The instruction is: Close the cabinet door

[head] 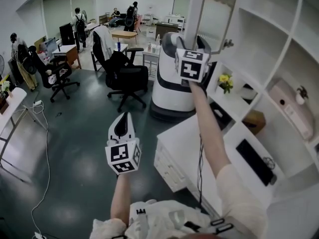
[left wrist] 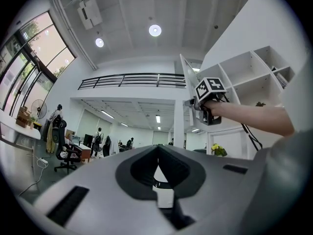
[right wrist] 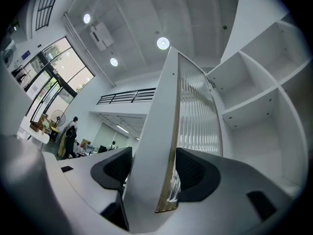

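Note:
The cabinet door [head: 215,11], a white frame around ribbed glass, stands swung out from the white shelf cabinet [head: 271,44] at the upper right. My right gripper [head: 192,43] is raised to the door's lower free edge. In the right gripper view the door's frame [right wrist: 164,146] sits between the two dark jaws of the right gripper [right wrist: 154,173], which is shut on it. My left gripper [head: 124,117] hangs lower left over the floor, shut and empty; its own view shows the left gripper [left wrist: 157,153] with jaws together, with the door [left wrist: 188,77] and right gripper [left wrist: 195,103] beyond.
A white counter with drawers [head: 187,143] juts out below the shelves, which hold yellow flowers [head: 225,80], a brown box [head: 254,121] and a black flat device [head: 255,162]. A white robot body [head: 169,81] and an office chair [head: 124,76] stand behind. People are at far desks.

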Action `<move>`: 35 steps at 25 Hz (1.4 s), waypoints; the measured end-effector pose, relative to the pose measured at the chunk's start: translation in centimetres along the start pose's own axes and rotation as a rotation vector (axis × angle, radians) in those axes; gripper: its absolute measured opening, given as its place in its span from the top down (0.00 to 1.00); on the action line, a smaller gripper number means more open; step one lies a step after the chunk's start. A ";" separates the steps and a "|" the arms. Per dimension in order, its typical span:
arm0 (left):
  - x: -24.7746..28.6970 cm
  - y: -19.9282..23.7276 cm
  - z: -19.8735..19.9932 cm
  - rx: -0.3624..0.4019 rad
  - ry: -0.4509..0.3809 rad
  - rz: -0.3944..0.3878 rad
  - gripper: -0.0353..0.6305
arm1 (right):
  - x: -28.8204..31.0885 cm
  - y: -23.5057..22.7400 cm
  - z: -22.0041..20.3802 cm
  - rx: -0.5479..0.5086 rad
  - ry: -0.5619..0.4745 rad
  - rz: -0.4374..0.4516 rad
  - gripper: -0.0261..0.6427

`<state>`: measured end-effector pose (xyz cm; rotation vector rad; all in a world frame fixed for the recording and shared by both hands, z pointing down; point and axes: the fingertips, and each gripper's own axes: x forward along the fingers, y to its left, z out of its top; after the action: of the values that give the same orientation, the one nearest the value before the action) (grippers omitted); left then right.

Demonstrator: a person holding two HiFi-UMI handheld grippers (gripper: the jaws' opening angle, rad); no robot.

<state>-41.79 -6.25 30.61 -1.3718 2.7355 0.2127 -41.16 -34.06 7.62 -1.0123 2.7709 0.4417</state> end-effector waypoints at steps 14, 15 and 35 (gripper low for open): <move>1.6 -5.4 -0.7 0.029 0.011 -0.130 0.94 | -2.8 -2.3 0.1 0.011 -0.004 0.051 0.56; 1.7 -5.8 -0.7 0.028 0.012 -0.139 0.94 | -3.1 -2.6 0.2 0.013 -0.004 0.055 0.56; 2.9 -13.3 -1.8 0.027 0.032 -0.282 0.94 | -9.0 -7.5 0.3 0.026 -0.027 0.135 0.68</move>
<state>-32.90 -16.72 30.82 -1.7423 2.5183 0.1352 -29.41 -34.00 7.86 -0.8103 2.8235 0.4332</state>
